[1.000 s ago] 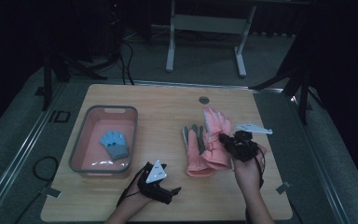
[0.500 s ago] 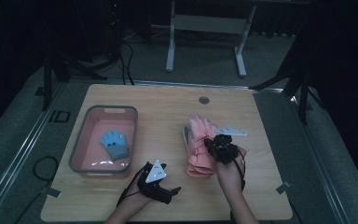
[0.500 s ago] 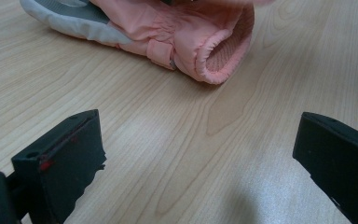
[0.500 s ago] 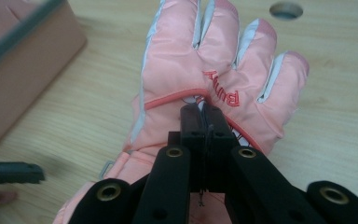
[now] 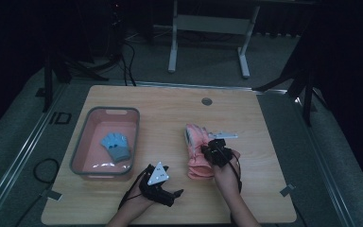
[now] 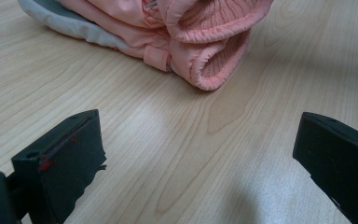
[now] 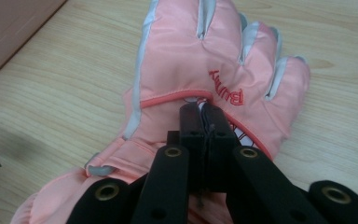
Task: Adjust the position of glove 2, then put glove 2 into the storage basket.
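Observation:
A pink padded glove [image 7: 191,65] with grey trim lies palm down on the wooden table [image 5: 170,113], fingers pointing away. My right gripper [image 7: 200,114] is shut on the fabric of its back, near the red lettering. In the high view this gripper [image 5: 213,150] sits on the right side of the bunched pink gloves [image 5: 196,153]. My left gripper [image 5: 170,195] rests near the table's front edge, left of the gloves. Its jaws stand wide open [image 6: 196,135] with bare wood between them, and a ribbed pink cuff [image 6: 214,56] lies a short way ahead.
A pink basin with a grey rim [image 5: 82,146] stands at the left of the table and holds a small blue glove [image 5: 116,145]. A round grommet [image 5: 207,101] sits near the far edge. A table frame stands on the floor beyond.
My right gripper has moved left with the pink glove. The gloves, spread side by side before, now lie bunched in one pile. The left gripper has stayed put.

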Available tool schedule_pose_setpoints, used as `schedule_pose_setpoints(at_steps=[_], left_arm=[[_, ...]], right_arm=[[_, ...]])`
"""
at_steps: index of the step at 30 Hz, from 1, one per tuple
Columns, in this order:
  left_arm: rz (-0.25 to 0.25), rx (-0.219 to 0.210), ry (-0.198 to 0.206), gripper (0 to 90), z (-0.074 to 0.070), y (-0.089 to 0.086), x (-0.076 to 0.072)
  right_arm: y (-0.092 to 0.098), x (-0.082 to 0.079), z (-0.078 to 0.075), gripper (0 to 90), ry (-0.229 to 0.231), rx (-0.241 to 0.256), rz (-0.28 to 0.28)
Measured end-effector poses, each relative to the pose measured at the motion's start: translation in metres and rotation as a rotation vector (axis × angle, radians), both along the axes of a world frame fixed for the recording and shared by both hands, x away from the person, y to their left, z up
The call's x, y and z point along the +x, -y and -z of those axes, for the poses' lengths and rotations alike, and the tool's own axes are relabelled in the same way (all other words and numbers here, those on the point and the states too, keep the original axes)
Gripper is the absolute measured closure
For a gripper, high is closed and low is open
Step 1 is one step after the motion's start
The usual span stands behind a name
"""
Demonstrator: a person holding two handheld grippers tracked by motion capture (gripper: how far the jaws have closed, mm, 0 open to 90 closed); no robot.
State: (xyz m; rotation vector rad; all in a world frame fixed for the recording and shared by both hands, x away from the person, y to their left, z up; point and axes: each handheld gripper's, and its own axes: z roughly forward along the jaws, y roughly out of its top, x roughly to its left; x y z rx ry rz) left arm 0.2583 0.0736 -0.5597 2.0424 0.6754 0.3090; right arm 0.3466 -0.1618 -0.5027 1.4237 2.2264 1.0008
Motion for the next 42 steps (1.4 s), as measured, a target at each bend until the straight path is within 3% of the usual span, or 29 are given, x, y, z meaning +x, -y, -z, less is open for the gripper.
schedule_pose_setpoints(at_steps=[7, 10, 13, 18, 22, 27, 31, 34, 38, 42], left_arm=[[-0.007, -0.024, -0.020, 1.9, -0.001, -0.002, 0.001], [-0.022, -0.004, -0.029, 1.9, -0.001, -0.002, 0.002], [-0.036, 0.001, -0.025, 1.9, -0.001, -0.004, 0.002], [-0.045, 0.004, -0.014, 1.9, -0.003, -0.004, 0.002], [-0.032, 0.004, 0.003, 1.9, -0.006, -0.001, -0.002], [-0.001, -0.008, 0.057, 1.9, -0.017, 0.004, -0.007], [-0.021, -0.032, 0.061, 2.0, -0.034, 0.008, -0.010], [-0.036, -0.045, 0.026, 2.0, -0.048, 0.009, -0.006], [-0.038, -0.057, 0.012, 2.0, -0.067, 0.013, 0.003], [-0.046, -0.049, 0.018, 2.1, -0.078, 0.018, 0.013]], right_arm=[[0.003, -0.002, -0.003, 83.3, 0.016, 0.001, -0.017], [0.006, -0.001, -0.006, 70.6, 0.020, 0.017, -0.045], [0.012, 0.000, -0.010, 56.4, 0.019, 0.033, -0.038], [0.024, -0.003, -0.018, 45.3, 0.023, 0.091, -0.047], [0.033, -0.011, -0.031, 29.6, 0.095, 0.104, -0.058], [0.049, -0.018, -0.047, 14.7, 0.170, 0.102, -0.111], [0.061, -0.019, -0.052, 14.0, 0.219, 0.047, -0.161], [0.069, -0.020, -0.050, 14.4, 0.250, 0.003, -0.159], [0.081, -0.019, -0.048, 14.4, 0.223, 0.042, -0.154], [0.086, -0.017, -0.047, 13.1, 0.201, 0.042, -0.141]])
